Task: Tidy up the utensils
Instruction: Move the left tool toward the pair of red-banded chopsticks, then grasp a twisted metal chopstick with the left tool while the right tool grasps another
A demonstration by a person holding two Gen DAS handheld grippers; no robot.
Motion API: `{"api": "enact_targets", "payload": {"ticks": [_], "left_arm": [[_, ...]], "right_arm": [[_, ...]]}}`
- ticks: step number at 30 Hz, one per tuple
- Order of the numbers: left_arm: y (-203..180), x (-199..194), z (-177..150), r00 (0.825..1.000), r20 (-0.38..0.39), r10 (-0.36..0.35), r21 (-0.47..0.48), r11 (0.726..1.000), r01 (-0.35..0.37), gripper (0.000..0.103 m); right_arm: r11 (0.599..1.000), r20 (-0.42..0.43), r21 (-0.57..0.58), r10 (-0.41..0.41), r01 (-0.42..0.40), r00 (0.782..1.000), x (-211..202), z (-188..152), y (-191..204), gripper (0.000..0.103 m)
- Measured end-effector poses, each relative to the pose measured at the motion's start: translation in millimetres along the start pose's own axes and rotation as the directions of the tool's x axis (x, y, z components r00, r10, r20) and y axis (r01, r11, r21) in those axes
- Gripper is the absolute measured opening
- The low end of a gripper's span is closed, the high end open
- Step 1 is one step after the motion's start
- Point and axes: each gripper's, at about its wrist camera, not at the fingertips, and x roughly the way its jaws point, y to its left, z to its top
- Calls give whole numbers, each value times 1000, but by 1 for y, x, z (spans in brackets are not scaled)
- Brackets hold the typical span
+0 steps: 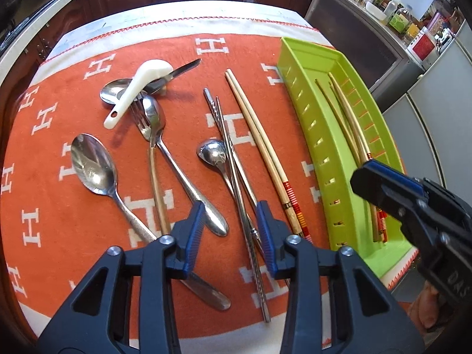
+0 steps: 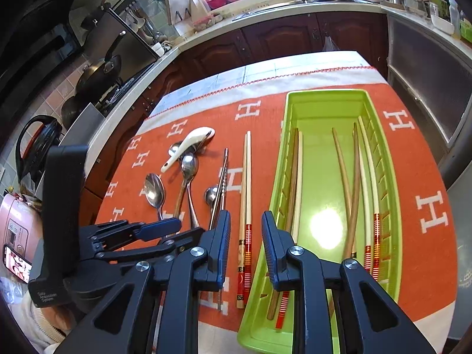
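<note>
Loose utensils lie on the orange cloth: a white ceramic spoon, several metal spoons, a fork, a knife, metal chopsticks and a bamboo pair with red-banded ends. To their right, a green tray holds several wooden chopsticks. My left gripper hangs open above the metal chopsticks and a spoon handle, touching neither. My right gripper is open over the bamboo pair beside the tray's left wall, its pads clear of the sticks.
The cloth covers a small table with dark cabinets and a counter behind it. A stove with pans stands at the left. A metal-fronted unit sits close to the table's right side. A sleeve shows at the lower left.
</note>
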Motion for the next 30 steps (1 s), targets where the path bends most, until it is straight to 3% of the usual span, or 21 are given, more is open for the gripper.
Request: {"api": "enact_targets", "payload": {"ticks": [17,26,30], "left_arm": [[-14,25,4,1000,-28,11,56,998,-9,6],[6,10,1,1000,-1,-25,-21,999,25,4],[19,-7,-2,999,25,-40,-49,998,41,4]], "right_arm": [[1000,-22,-13,0,0,1000,12,-1,5,22],[999,-33,-42,0,-1,999,16,-1,18,22],[998,-55,-59,3,-6,998,25,1,26,17]]}}
